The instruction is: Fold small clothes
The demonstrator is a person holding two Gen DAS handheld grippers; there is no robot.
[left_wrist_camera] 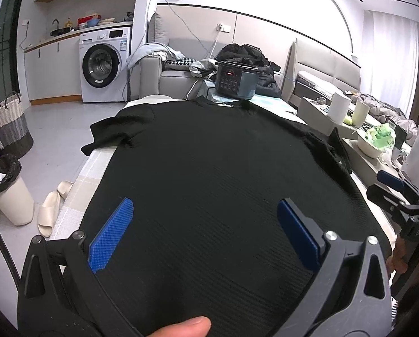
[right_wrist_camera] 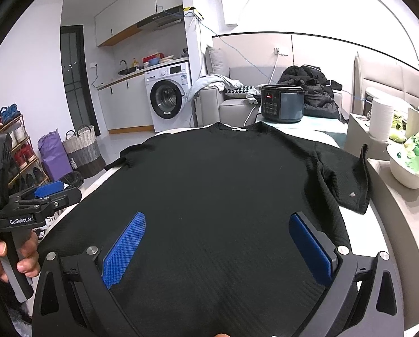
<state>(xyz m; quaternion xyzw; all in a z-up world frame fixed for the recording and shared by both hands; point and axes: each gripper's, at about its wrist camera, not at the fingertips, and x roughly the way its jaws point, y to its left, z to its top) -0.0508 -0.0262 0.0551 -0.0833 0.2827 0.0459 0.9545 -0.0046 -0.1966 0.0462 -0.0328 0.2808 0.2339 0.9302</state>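
Observation:
A black short-sleeved T-shirt (left_wrist_camera: 209,163) (right_wrist_camera: 223,182) lies spread flat on the light table (left_wrist_camera: 77,185), collar at the far end. Its left sleeve (left_wrist_camera: 116,129) hangs over the table's left edge; the right sleeve (right_wrist_camera: 347,179) lies partly folded over. My left gripper (left_wrist_camera: 206,219) hovers open above the shirt's near hem, blue pads wide apart, nothing between them. My right gripper (right_wrist_camera: 219,233) is likewise open over the near part of the shirt. Each gripper shows in the other's view: the right gripper (left_wrist_camera: 397,188) at the edge, the left gripper (right_wrist_camera: 49,193) held by a hand.
A dark electric cooker (left_wrist_camera: 234,80) stands just beyond the collar. A side shelf on the right carries a white bowl (right_wrist_camera: 408,168) and paper roll (right_wrist_camera: 380,118). A bin (left_wrist_camera: 7,191), slippers (left_wrist_camera: 49,210) and a woven basket (left_wrist_camera: 10,123) are on the floor at left.

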